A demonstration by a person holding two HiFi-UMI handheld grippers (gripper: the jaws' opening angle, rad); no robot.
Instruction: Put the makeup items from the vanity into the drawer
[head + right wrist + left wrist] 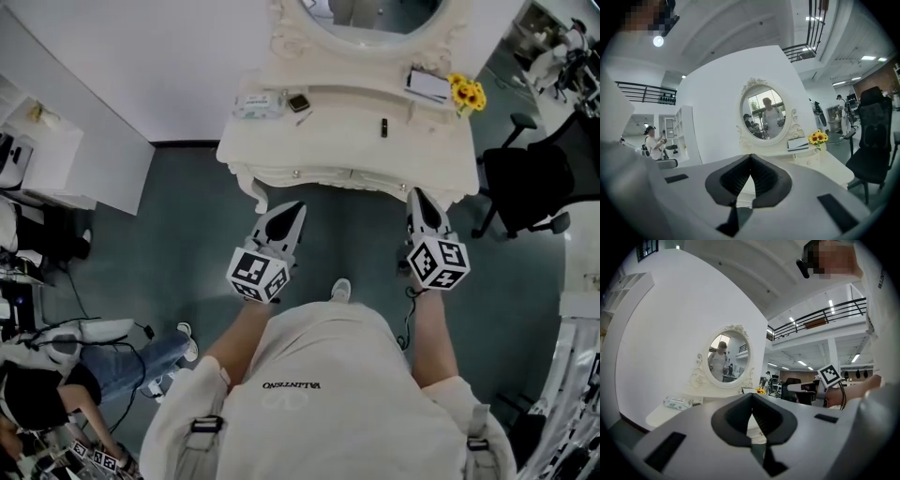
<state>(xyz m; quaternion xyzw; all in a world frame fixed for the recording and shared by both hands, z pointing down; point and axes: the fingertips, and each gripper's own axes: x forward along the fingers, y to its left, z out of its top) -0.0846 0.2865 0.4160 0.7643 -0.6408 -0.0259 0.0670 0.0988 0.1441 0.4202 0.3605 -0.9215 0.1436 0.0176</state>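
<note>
The white vanity point(422, 150) stands ahead of me below an oval mirror point(370, 19). On its top lie a wipes pack point(258, 103), a small dark compact point(298, 101), a thin pencil point(305, 119) and a dark lipstick point(383, 127). The drawer front point(350, 172) below the top is closed. My left gripper point(296, 208) is shut and empty, held in front of the vanity's left corner. My right gripper point(416, 195) is also shut and empty, near the right corner. In the left gripper view the left gripper point(752, 397) points toward the wipes pack point(677, 402). The right gripper point(751, 157) faces the mirror point(766, 115).
A notebook point(428, 84) and sunflowers point(466, 92) sit at the vanity's right end. A black office chair point(525, 183) stands to the right. A white desk point(56, 159) and a seated person point(56, 375) are on the left. Dark floor lies between me and the vanity.
</note>
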